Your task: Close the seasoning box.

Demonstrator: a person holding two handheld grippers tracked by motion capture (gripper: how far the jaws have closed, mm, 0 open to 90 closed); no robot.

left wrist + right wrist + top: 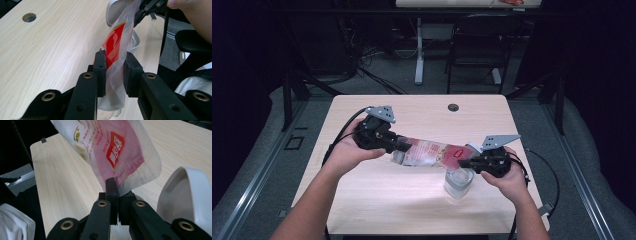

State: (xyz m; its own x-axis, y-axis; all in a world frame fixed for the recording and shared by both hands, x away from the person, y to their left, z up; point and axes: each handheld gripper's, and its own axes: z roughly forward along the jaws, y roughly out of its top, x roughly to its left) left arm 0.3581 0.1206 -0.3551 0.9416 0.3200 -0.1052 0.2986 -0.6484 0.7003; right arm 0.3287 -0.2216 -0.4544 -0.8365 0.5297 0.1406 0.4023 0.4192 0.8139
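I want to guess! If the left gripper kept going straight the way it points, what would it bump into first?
Probably the right gripper: the left gripper points along the plastic bag that both hold, toward it. Depth is hard to judge.

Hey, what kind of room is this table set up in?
Probably a lab or recording studio: a light wood table ringed by dark curtains, loose cables on the grey floor, and a black chair beyond.
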